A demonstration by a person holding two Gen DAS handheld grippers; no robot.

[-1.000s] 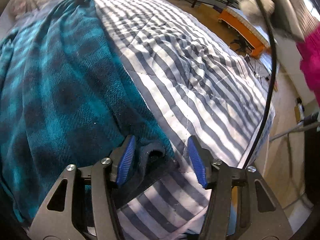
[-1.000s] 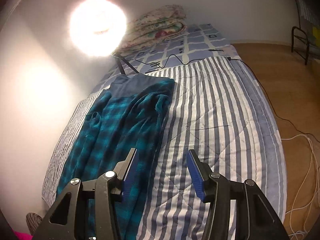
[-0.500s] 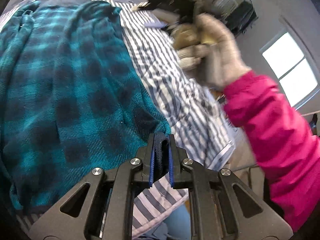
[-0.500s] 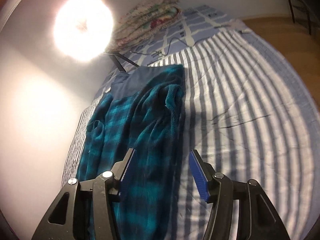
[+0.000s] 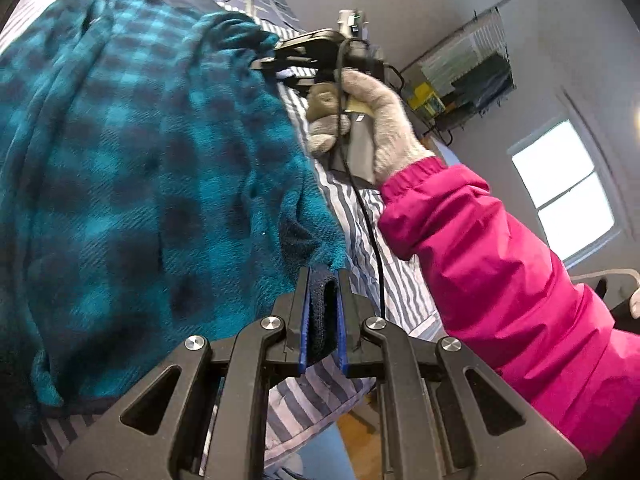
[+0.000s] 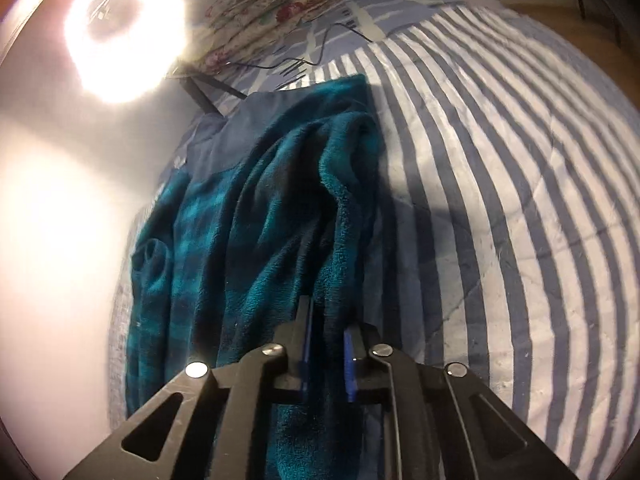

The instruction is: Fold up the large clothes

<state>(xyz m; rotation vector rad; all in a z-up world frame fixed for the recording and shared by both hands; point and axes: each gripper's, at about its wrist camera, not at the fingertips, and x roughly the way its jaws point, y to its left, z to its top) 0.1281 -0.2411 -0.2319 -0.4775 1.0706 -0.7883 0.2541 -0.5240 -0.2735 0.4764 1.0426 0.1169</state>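
right gripper (image 6: 326, 342) now clamping robe (image 5: 132, 160) (left too)

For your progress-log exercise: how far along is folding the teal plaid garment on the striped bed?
Done: the teal plaid garment lies lengthwise on the striped quilt. In hand: the left gripper and right gripper each pinch its edge. Left: every fold; none is finished.

The garment (image 6: 256, 240) is spread along the bed's (image 6: 500, 200) left side; folded bedding (image 6: 272, 4) is stacked behind it, beside a lamp (image 6: 124, 32) at the wall.
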